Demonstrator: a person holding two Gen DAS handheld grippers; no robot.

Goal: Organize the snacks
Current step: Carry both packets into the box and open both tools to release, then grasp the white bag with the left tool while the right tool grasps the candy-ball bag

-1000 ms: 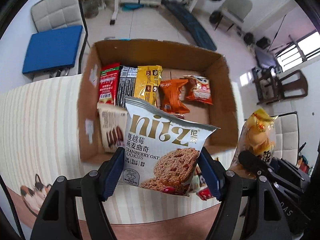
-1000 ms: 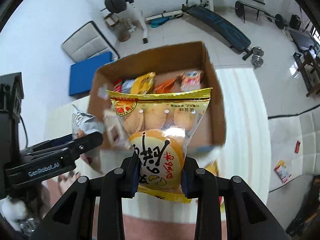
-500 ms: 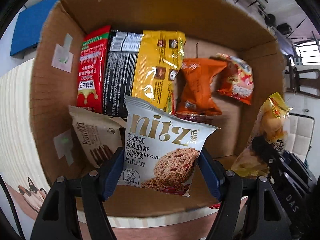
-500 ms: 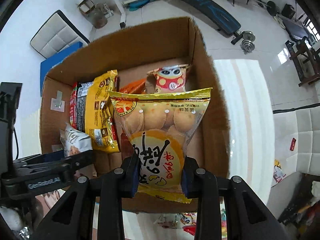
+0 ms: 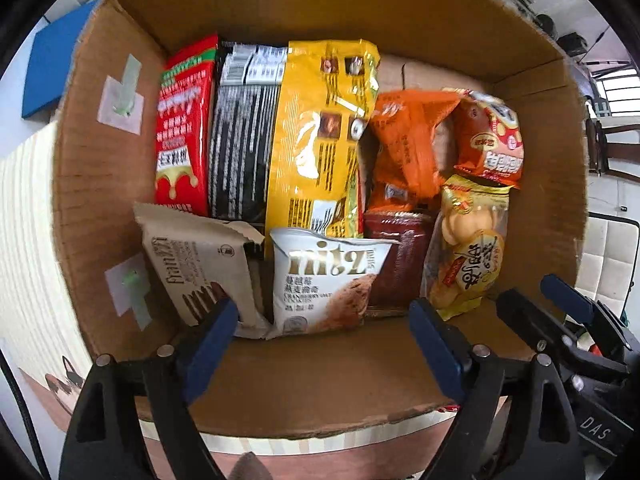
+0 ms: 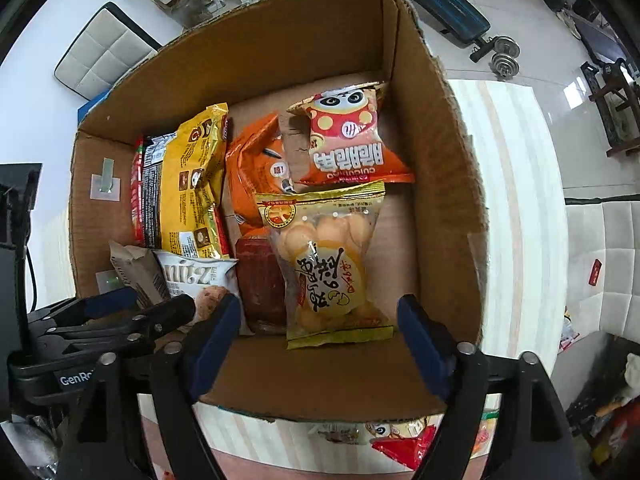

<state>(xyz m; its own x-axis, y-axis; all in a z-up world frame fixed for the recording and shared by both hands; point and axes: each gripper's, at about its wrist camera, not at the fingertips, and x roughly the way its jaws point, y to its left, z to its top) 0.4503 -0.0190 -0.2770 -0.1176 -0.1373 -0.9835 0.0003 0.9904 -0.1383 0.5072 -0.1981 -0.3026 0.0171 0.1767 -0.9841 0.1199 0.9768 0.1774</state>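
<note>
Cardboard box [image 5: 100,184] on the striped table [image 6: 516,216], open at the top, packed with snacks in rows. Far row, standing on edge side by side: red pack [image 5: 182,128], black pack [image 5: 244,136], yellow bag [image 5: 320,132]; to the right an orange packet [image 5: 408,148] and a panda-print bag [image 6: 348,140].

Near row: beige wafer pack [image 5: 196,268], white cookie bag [image 5: 324,280], dark red packet [image 5: 394,264], egg-biscuit bag [image 6: 328,264] — long axes pointing away toward the far wall.

Left gripper [image 5: 322,344] — fingers spread wide, nothing between, cookie bag lying just ahead. Right gripper [image 6: 320,340] likewise spread and empty, biscuit bag straight ahead between the finger lines.

More loose snacks [image 6: 400,440] on the table, below and behind the near wall, closer to the right gripper; probably next, so a pull back and down.
</note>
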